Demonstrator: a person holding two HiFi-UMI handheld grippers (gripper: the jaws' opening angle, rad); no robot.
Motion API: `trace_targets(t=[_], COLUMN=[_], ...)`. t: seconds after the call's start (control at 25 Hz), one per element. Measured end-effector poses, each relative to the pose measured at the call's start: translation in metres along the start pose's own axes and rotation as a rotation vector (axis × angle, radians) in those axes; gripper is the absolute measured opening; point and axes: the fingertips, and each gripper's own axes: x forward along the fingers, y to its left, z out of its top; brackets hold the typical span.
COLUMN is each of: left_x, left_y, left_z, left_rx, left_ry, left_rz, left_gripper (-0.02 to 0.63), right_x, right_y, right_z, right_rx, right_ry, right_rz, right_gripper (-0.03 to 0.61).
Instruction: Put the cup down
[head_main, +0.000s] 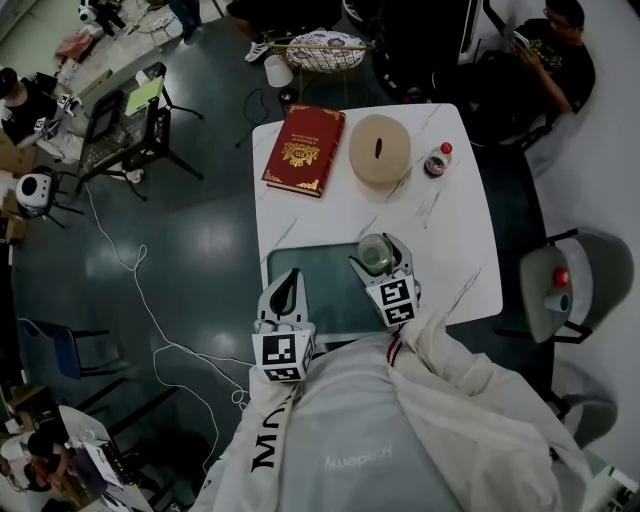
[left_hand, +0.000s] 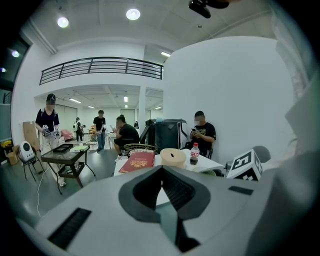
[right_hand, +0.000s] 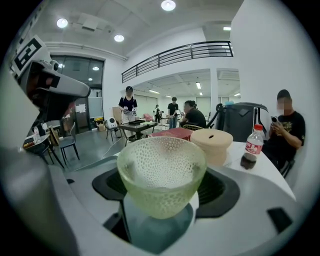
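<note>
While the right gripper (head_main: 380, 260) is up over the near end of the table (head_main: 460, 210), it's got the cup (right_hand: 161, 172) pinched between its jaws. The jaws are spread about as wide as the cup and press on its sides, low down. The cup is pale green bumpy glass, sitting upright, and looks empty. From the head view it's over the far right corner of the dark mat (head_main: 310, 280) that lies on the table. I honestly can't tell if the bottom touches the mat or hangs just above it.

The left gripper (head_main: 291, 285) is off to the left, over the near left edge of the mat. Its jaws are pressed together at the tips with nothing between them. The two grippers are near each other but not touching.

Further back on the white table there's a red book (head_main: 303, 150) lying flat. A round tan box (head_main: 379, 149) with a slot in its top sits just beside it. Right of the box stands a small bottle (head_main: 437, 160) with a red cap. All three are well apart from the cup.
</note>
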Motion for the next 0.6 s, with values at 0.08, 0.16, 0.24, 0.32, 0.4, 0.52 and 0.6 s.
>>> trace_targets(t=[0.08, 0.16, 0.24, 0.32, 0.4, 0.52, 0.6], left_x=[0.001, 0.001, 0.0, 0.0, -0.001, -0.004, -0.006], left_y=[0.0, 0.002, 0.004, 0.006, 0.007, 0.01, 0.013], left_z=[0.0, 0.0, -0.002, -0.002, -0.002, -0.001, -0.001], left_rx=[0.0, 0.0, -0.001, -0.003, -0.005, -0.007, -0.011], left_ry=[0.0, 0.0, 0.0, 0.001, 0.0, -0.005, -0.01], left_rz=[0.001, 0.003, 0.005, 0.008, 0.013, 0.026, 0.032], left_gripper=[0.011, 0.011, 0.011, 0.011, 0.011, 0.011, 0.011], right_x=[0.003, 0.006, 0.009, 0.012, 0.015, 0.018, 0.02], right_y=[-0.003, -0.004, -0.003, -0.002, -0.001, 0.0, 0.0], right_z=[-0.004, -0.008, -0.012, -0.016, -0.02, -0.028, -0.031], right_rx=[0.003, 0.001, -0.002, -0.005, -0.005, -0.002, -0.003], right_ry=[0.011, 0.021, 0.03, 0.04, 0.055, 0.079, 0.09], right_rz=[-0.005, -0.008, -0.008, -0.006, -0.003, 0.001, 0.002], right_gripper=[0.388, 0.388, 0.388, 0.388, 0.388, 0.388, 0.388])
